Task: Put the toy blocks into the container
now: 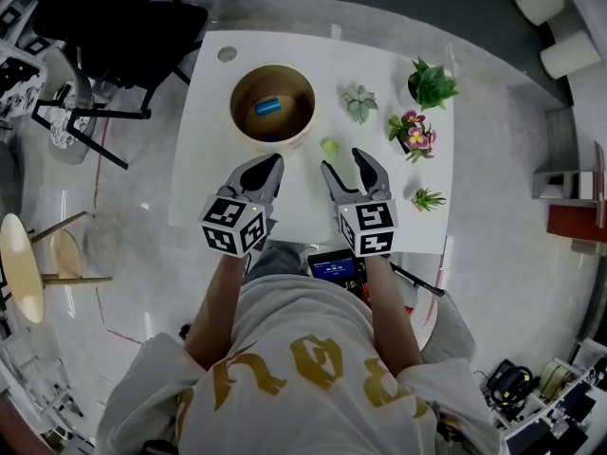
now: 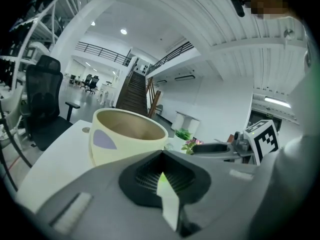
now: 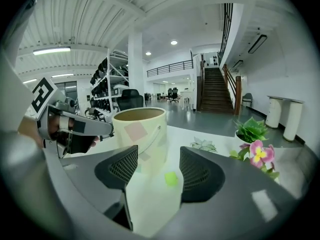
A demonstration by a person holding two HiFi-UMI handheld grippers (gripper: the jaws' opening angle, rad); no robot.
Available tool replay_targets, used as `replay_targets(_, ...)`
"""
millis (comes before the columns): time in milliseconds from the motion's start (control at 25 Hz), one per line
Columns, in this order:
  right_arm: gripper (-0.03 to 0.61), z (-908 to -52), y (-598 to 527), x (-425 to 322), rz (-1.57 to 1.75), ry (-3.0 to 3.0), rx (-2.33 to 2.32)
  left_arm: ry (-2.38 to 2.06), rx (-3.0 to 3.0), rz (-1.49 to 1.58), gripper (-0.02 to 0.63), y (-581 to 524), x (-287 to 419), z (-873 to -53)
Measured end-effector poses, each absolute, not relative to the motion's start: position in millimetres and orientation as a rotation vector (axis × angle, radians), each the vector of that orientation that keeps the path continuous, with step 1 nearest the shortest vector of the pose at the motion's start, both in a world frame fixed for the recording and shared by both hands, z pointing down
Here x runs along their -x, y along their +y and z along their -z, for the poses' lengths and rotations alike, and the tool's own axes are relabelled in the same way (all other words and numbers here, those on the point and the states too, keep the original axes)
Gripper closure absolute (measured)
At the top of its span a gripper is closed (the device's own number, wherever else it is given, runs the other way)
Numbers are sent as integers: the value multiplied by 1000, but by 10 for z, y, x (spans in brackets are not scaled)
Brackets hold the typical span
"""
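Nearest the head camera, white shirt with gold print; beyond it, white table; on the table's far left part, cream container, upright, with blue block lying inside; left gripper just short of the container's near wall, jaws pressed together, nothing seen between them; right gripper beside it, jaws spread apart and empty; four small potted plants along the table's right side; green block on the tabletop just right of the container, ahead of the right gripper's gap, untouched.
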State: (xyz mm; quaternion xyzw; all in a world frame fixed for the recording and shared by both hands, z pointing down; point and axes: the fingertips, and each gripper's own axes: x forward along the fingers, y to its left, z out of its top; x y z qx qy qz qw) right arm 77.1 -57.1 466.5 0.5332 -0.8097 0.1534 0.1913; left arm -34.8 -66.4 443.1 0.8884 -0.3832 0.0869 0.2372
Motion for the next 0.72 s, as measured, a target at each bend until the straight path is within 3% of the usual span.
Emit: replay_targets(720, 304, -5198, -534, -924, -531, -2170, -1432, -928, -2397, -415, 612, -589, 62, -5022)
